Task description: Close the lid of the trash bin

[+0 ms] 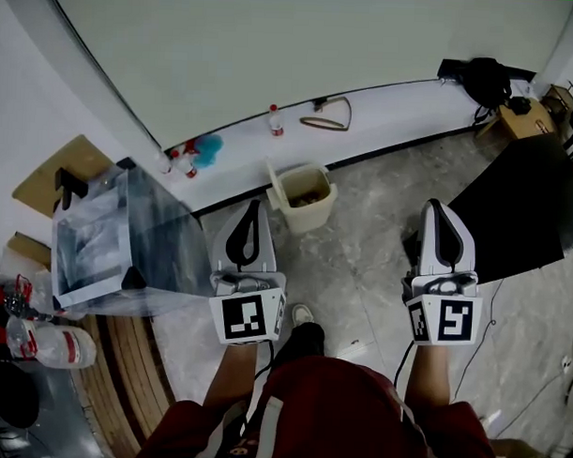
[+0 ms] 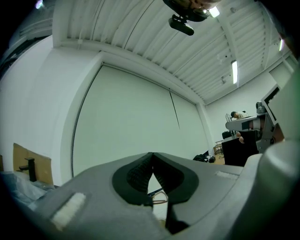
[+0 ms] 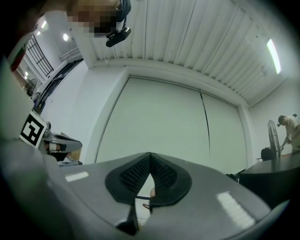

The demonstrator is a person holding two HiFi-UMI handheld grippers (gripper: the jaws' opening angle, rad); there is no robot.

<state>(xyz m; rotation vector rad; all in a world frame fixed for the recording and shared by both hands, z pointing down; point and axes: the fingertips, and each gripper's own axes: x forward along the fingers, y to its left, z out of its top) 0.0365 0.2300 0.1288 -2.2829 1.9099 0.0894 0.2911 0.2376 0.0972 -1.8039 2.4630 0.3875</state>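
Note:
A small cream trash bin [image 1: 304, 198] stands on the floor against the low white ledge, open at the top with brownish contents showing. Its lid [image 1: 272, 179] stands upright at the bin's left rim. My left gripper [image 1: 252, 209] hovers just left of and nearer than the bin, shut and empty, its pads meeting at the tip [image 2: 151, 161]. My right gripper [image 1: 435, 210] hangs well to the right of the bin, apart from it, also shut with nothing held [image 3: 150, 161]. Neither gripper view shows the bin.
A large clear box lined with plastic [image 1: 117, 236] stands at the left, close to my left gripper. Bottles [image 1: 274, 121] and a wire loop [image 1: 328, 115] lie on the ledge [image 1: 403, 110]. A black table [image 1: 526, 218] sits at the right. My shoe [image 1: 302, 315] is on the grey floor.

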